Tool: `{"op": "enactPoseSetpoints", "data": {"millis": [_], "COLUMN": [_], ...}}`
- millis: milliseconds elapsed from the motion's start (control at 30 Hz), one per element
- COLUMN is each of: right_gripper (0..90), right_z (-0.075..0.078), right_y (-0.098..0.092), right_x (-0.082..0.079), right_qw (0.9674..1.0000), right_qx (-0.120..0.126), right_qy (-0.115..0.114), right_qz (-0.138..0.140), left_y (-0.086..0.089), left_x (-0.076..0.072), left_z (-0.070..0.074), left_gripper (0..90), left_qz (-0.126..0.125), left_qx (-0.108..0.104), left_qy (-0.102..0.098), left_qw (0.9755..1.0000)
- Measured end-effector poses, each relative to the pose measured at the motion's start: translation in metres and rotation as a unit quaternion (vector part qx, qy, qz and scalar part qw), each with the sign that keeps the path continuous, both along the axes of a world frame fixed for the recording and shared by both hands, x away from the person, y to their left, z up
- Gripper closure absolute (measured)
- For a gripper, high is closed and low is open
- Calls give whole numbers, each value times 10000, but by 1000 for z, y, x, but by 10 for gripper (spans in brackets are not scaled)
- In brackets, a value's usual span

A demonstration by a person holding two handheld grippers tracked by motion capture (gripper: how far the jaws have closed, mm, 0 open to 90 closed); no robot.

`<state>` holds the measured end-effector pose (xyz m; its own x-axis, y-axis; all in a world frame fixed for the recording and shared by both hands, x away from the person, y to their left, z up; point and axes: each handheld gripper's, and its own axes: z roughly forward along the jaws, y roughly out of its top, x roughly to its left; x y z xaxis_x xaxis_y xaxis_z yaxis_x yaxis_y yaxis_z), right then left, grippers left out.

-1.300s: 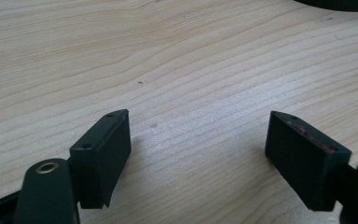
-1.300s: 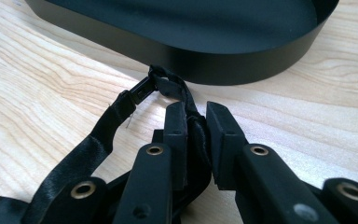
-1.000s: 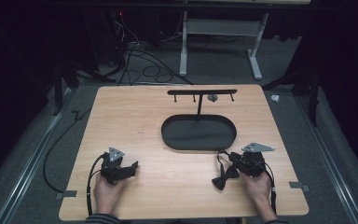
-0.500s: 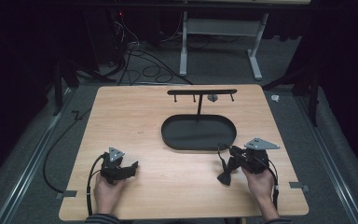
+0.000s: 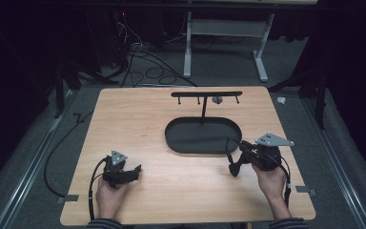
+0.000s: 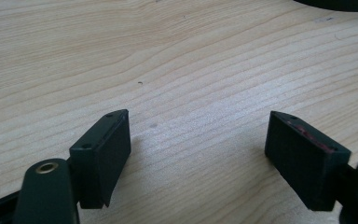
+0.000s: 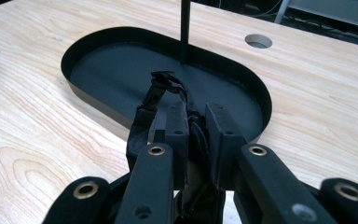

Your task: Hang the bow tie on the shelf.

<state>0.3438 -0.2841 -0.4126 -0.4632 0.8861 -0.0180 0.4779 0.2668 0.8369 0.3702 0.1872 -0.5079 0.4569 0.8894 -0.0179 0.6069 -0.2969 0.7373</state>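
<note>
- The right gripper [image 5: 238, 160] holds a black strap-like item [image 7: 161, 100], its fingers [image 7: 176, 126] pinched narrow on the bunched middle, lifted just in front of the oval black tray [image 5: 176, 138] of a hook stand [image 5: 206, 94].
- The item looks soft and limp: a dark band with a small buckle or clasp at its raised end; what exactly it is cannot be told.
- Judged from this, the step in hand is carrying the item toward the stand; the next move likely calls for raising it over the tray rim to a hook or laying it inside.
- The left gripper [image 5: 132, 171] rests on the wooden worktop [image 5: 138, 119], fingers [image 6: 103, 149] spread wide, holding nothing.
</note>
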Motion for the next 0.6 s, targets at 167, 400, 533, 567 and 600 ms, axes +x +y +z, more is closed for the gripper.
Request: {"op": "enactPoseSetpoints", "data": {"millis": [167,400,533,567,600], "right_gripper": [816,816,816,816,816], "right_z": [7,16,16,16,16], "right_y": [0,0,-2,-2,-3], "right_x": [5,15,19,19,20], "right_qw": [10000,10000,10000,10000,10000], "right_qx": [-2,-66,-4,14,22], "right_qy": [3,-25,31,35,29], "right_qz": [28,34,-8,-19,-18], "left_y": [0,0,0,0,0], "left_x": [0,0,0,0,0], "left_z": [0,0,0,0,0], "left_gripper": [229,228,228,228,228], "left_qz": [2,2,1,1,0], "left_qx": [-3,-4,-3,-2,-2], "left_qy": [0,1,1,1,1], "left_qw": [10000,10000,10000,10000,10000]}}
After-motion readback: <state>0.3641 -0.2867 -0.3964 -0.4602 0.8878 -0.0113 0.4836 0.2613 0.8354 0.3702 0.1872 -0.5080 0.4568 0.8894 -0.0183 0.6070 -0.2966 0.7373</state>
